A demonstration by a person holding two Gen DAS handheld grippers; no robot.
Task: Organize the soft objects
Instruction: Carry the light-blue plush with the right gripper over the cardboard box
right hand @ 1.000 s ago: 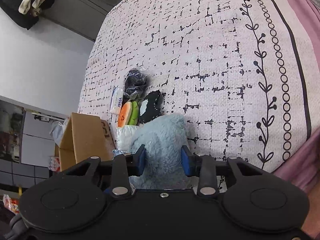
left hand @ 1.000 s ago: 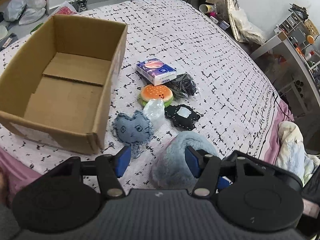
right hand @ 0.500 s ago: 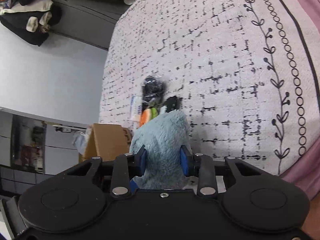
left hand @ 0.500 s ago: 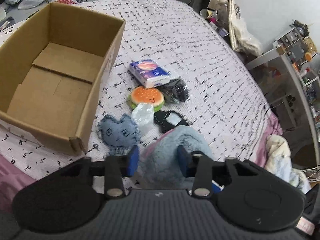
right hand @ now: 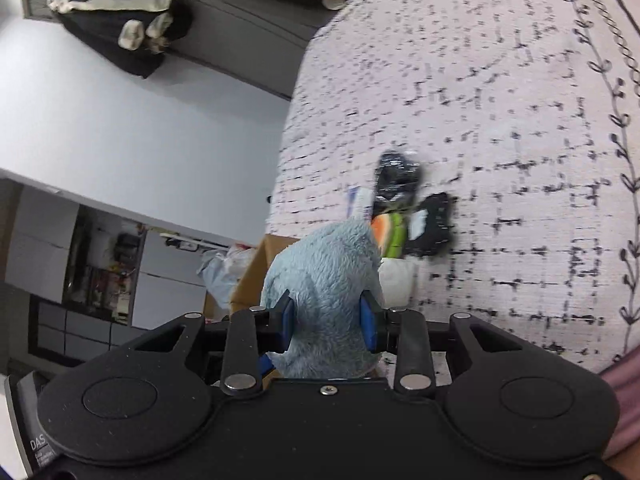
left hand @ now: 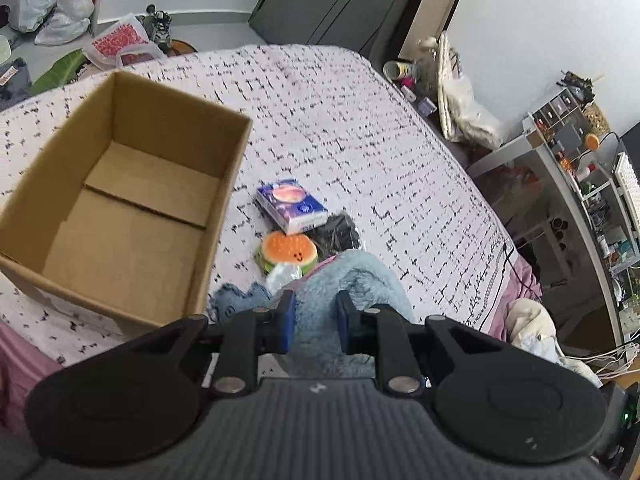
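A fluffy light-blue plush (left hand: 352, 280) is lifted off the bed between both grippers. My left gripper (left hand: 314, 318) is closing, its blue pads pressing into the fur. My right gripper (right hand: 330, 318) is shut on the same plush (right hand: 324, 276) from the other side. On the bedspread beyond lie a burger plush (left hand: 289, 251), a tissue pack (left hand: 291, 206), a black wrapped bundle (left hand: 340, 232), a clear plastic bag (left hand: 285, 274) and a blue denim plush (left hand: 236, 302), partly hidden by the fingers. A black patch toy (right hand: 432, 224) shows in the right wrist view.
An open cardboard box (left hand: 120, 200), nothing in it, stands on the bed at the left. The bed's right edge (left hand: 516, 268) drops off to a cluttered shelf (left hand: 580, 168). Bags and shoes (left hand: 120, 40) lie on the floor behind the bed.
My left gripper has closed onto the blue plush. Both grippers have risen with it, and the plush now hangs off the bedspread, covering more of the small toys.
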